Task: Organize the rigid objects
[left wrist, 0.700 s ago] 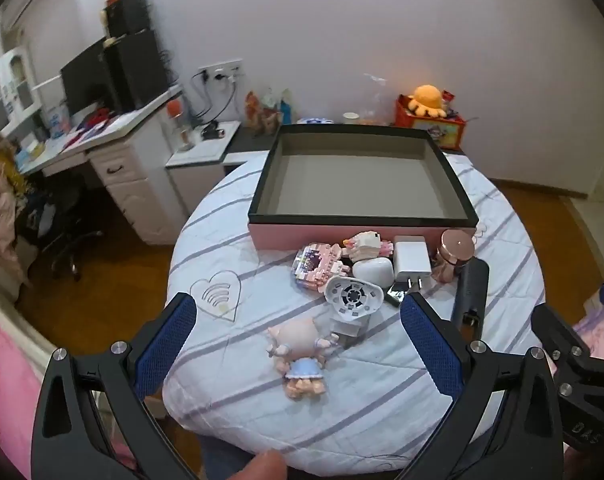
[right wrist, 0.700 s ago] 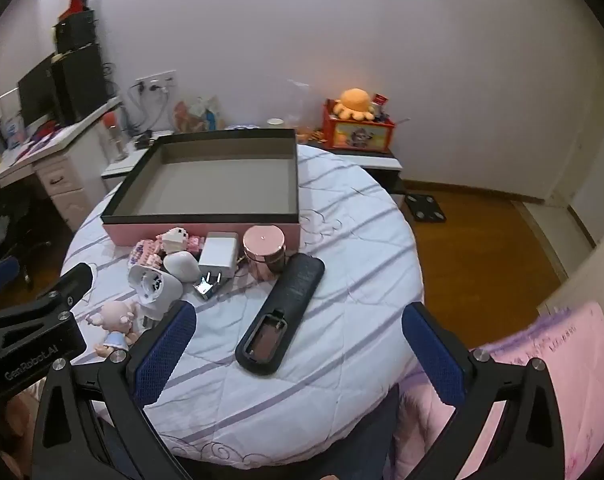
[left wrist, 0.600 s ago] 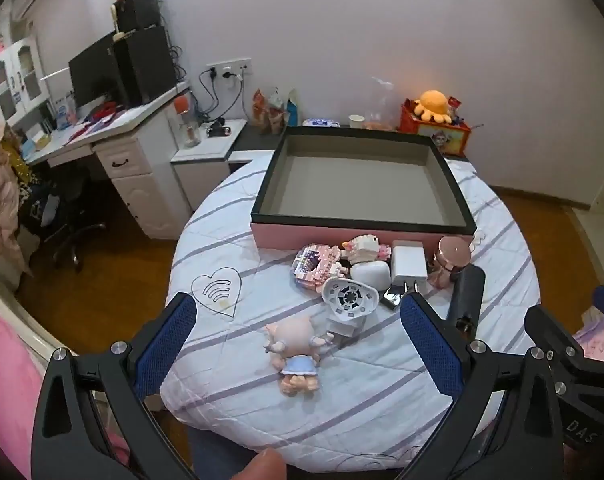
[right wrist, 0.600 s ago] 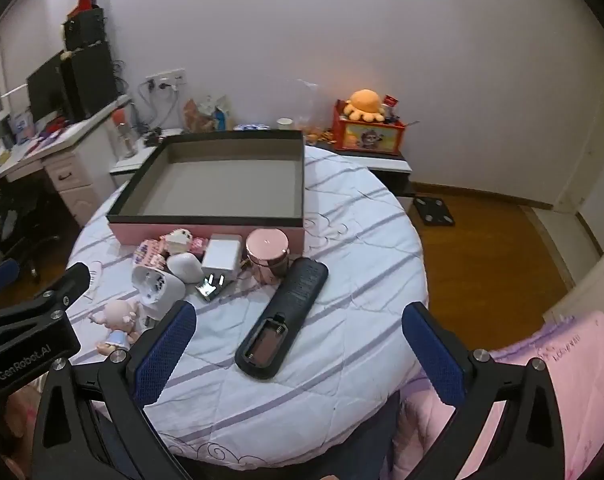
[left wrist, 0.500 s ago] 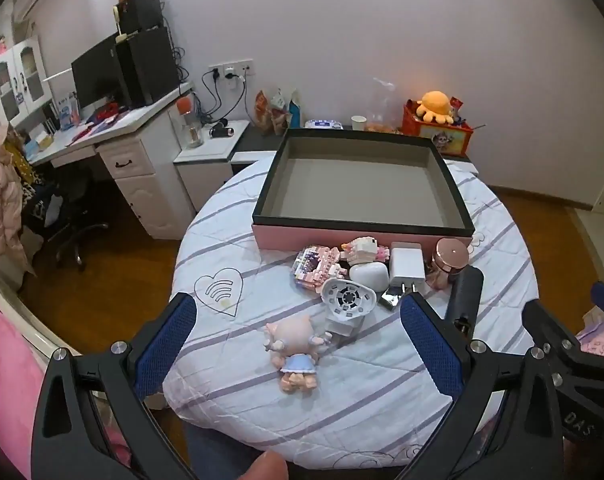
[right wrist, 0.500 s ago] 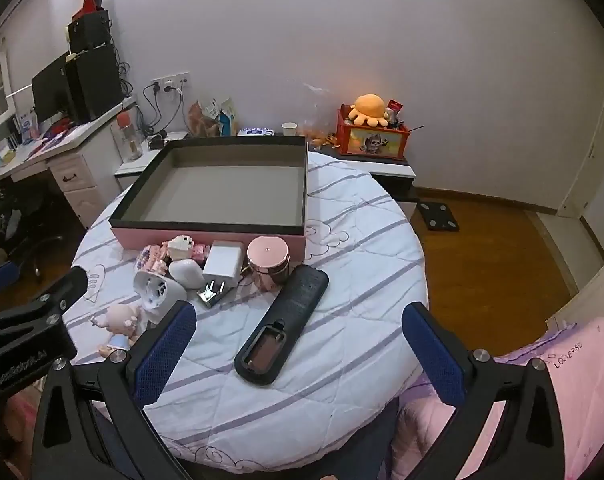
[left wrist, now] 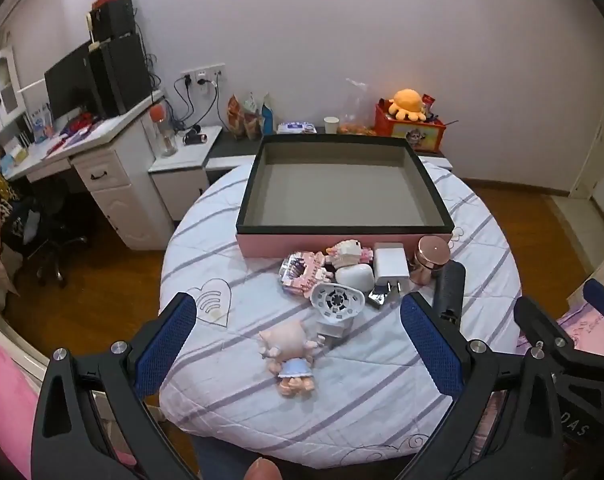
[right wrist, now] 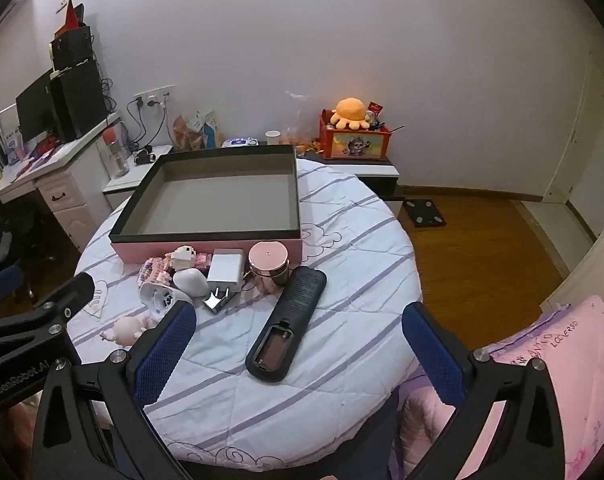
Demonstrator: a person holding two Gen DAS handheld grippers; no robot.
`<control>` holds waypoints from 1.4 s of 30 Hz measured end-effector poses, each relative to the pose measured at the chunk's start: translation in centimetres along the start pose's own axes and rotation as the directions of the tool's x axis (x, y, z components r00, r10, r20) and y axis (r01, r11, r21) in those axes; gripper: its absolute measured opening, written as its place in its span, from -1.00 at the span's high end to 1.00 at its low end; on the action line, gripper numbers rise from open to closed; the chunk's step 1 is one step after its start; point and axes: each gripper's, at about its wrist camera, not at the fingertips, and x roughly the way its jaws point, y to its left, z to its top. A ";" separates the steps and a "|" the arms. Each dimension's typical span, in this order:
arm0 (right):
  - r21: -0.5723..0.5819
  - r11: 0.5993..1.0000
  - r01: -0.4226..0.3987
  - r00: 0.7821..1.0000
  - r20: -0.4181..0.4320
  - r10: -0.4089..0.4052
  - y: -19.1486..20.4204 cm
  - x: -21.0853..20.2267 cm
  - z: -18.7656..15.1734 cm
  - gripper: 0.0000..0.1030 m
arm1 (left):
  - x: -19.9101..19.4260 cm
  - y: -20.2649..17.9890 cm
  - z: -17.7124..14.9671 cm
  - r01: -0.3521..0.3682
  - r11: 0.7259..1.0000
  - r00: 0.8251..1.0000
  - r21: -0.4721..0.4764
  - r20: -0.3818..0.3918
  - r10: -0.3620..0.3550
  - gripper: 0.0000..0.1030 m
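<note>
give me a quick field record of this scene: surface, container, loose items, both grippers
surface: round table under a white quilted cloth with grey stripes
container: shallow square pink box with black rim, nothing inside it
loose items: pink-haired doll in blue dress, white fan-like gadget, pink brick toy, white wall charger, rose-gold round jar, black remote lying with battery bay open
left gripper: jaws open, empty, above the doll
right gripper: jaws open, empty, above the remote

walls: plain pale lilac wall (left wrist: pixel 382 32) | floor: brown wood floor (right wrist: pixel 482 240), right | furniture: white desk (left wrist: pixel 102 160) with dark monitor (left wrist: pixel 68 86), upper left; round table (left wrist: pixel 230 380) under striped cloth, centre | light: dim, even
</note>
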 end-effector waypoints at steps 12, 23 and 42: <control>-0.018 1.000 0.001 1.000 -0.002 -0.001 0.4 -0.4 -0.3 -1.00 | -1.0 0.1 -0.5 -0.040 0.999 0.999 0.017 0.016 0.040 -1.00; -0.008 1.000 0.000 1.000 0.002 0.000 0.3 -0.6 -0.3 -1.00 | -1.2 0.0 -0.1 -0.045 0.999 0.999 0.011 0.019 0.045 -1.00; 0.001 1.000 -0.002 1.000 -0.004 0.002 0.4 -0.6 -0.7 -1.00 | -1.1 0.4 -0.9 -0.036 0.999 0.999 -0.009 0.012 0.036 -1.00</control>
